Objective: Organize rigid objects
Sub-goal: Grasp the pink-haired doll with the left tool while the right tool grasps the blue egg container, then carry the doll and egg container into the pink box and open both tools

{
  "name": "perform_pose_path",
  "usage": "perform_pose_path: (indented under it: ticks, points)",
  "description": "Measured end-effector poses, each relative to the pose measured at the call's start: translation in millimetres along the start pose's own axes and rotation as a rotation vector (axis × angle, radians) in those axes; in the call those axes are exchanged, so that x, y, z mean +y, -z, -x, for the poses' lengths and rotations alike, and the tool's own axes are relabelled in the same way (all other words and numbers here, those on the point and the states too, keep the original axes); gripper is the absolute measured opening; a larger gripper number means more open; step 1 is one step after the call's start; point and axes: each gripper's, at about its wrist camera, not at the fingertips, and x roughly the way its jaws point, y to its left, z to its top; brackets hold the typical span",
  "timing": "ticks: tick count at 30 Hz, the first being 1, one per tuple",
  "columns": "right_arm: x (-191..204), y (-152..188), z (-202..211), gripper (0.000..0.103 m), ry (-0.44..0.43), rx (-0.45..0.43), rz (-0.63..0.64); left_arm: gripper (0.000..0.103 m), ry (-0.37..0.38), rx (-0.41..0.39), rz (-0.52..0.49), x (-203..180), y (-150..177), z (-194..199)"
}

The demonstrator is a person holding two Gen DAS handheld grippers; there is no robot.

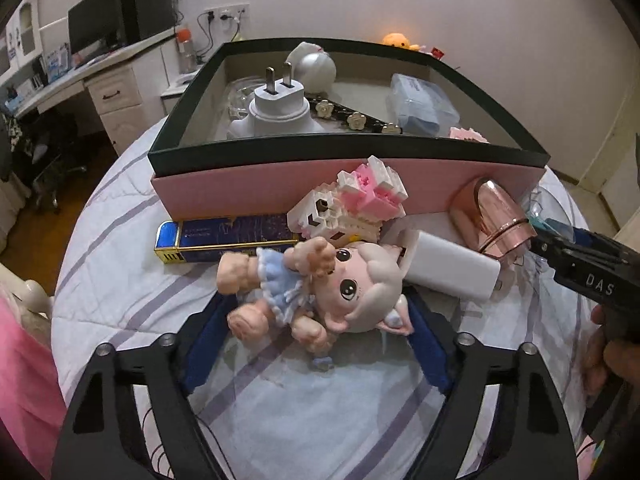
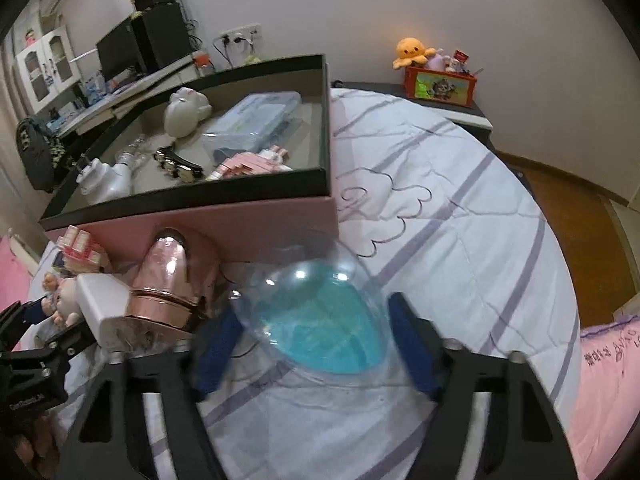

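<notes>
A pink box with a dark green rim (image 1: 340, 151) stands on the bed and holds a white plug, a white round toy, a hair clip and a clear blue case. In front of it lie a doll in a blue dress (image 1: 316, 284), a pink-white block figure (image 1: 352, 204), a blue box (image 1: 224, 238), a white charger (image 1: 452, 266) and a rose-gold object (image 1: 496, 216). My left gripper (image 1: 316, 316) is open, its fingers on either side of the doll. My right gripper (image 2: 316, 316) is open around a clear dome with a blue inside (image 2: 320, 312). The box (image 2: 192, 216) rises just behind the dome.
The bed has a white quilt with purple stripes (image 2: 460, 216). A desk with a monitor (image 1: 96, 28) stands at the back left. A red toy box with a plush octopus (image 2: 440, 80) sits on a stand beyond the bed. Pink bedding (image 2: 608, 380) lies at the right.
</notes>
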Motion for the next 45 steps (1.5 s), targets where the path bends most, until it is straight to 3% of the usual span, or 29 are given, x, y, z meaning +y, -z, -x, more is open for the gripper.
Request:
perform_pose_path:
  ticks: [16, 21, 26, 33, 45]
  points:
    - [3.4, 8.7, 48.1, 0.068, -0.085, -0.051, -0.026, 0.076, -0.003, -0.030, 0.029, 25.6, 14.0, 35.1]
    - [14.3, -7.3, 72.2, 0.068, -0.118, -0.105, -0.002, 0.076, 0.004, -0.074, 0.030, 31.7, 5.6, 58.4]
    - [34.0, -39.3, 80.3, 0.068, -0.137, -0.163, 0.048, 0.076, 0.011, -0.152, 0.017, 35.8, -24.1, 79.3]
    - [50.6, -81.3, 60.3, 0.068, -0.139, -0.177, 0.070, 0.076, 0.020, -0.224, 0.011, 40.5, -68.4, 82.5]
    - [50.9, -109.7, 3.2, 0.068, -0.117, -0.106, 0.039, 0.076, 0.020, -0.229, 0.016, 42.1, -110.6, 46.3]
